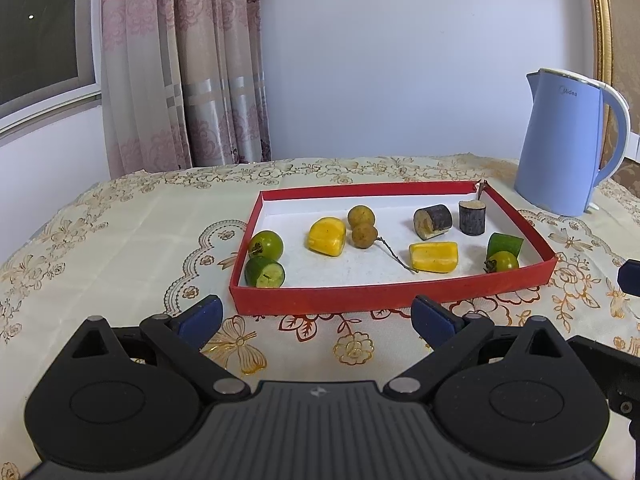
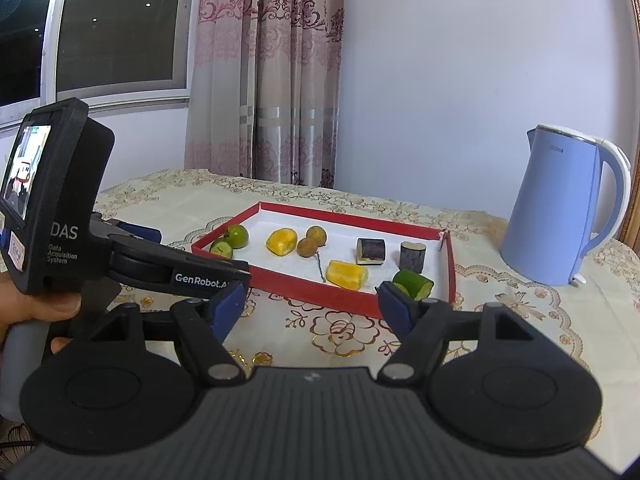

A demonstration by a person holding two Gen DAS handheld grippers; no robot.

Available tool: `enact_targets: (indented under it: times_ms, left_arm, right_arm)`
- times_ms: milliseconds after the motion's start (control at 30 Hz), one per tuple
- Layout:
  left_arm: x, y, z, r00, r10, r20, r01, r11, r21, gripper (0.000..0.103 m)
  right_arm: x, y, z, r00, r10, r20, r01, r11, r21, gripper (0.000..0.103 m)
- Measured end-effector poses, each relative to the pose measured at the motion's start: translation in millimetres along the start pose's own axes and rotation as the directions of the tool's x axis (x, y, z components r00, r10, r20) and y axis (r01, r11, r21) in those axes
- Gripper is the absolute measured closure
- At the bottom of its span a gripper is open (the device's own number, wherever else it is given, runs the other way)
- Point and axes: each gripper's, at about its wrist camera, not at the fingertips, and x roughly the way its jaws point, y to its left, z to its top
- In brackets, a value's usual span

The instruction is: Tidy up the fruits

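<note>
A pale wall, a pink patterned curtain (image 1: 180,72) and a dark window (image 2: 120,20) stand behind a worktop covered with a cream floral cloth (image 1: 132,220). On the cloth lies a shallow red tray (image 1: 384,294) with a white floor, and a blue kettle (image 1: 560,144) stands just beyond its far right corner.

All the fruit pieces are inside the tray. At the left end sit a round green fruit (image 1: 267,244) and a cut green piece (image 1: 265,273), touching each other. Further right come a yellow chunk (image 1: 327,236), two brown round fruits (image 1: 362,224) (one with a thin stem trailing toward the front), and a second yellow chunk (image 1: 434,257). Toward the back right are two dark cut cylinders (image 1: 433,221), one lying, one upright. At the right end a green piece (image 1: 505,245) sits just behind a small green-yellow fruit (image 1: 503,261).

The left gripper (image 1: 316,316) hovers before the tray's near wall, jaws wide apart, nothing between them. The right gripper (image 2: 310,304) is near the tray's front right corner, jaws apart and empty. A hand (image 2: 36,312) holds the left device's handle.
</note>
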Motion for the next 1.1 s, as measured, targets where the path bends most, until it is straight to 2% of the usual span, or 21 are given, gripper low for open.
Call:
enact_targets:
  times_ms: [1100]
  left_arm:
    - [-0.3, 1.5, -0.6, 1.000, 0.000, 0.002, 0.000, 1.000, -0.003, 0.002]
  right_arm:
    - [-1.0, -1.7, -1.5, 1.000, 0.006, -0.001, -0.006, 1.000, -0.004, 0.029]
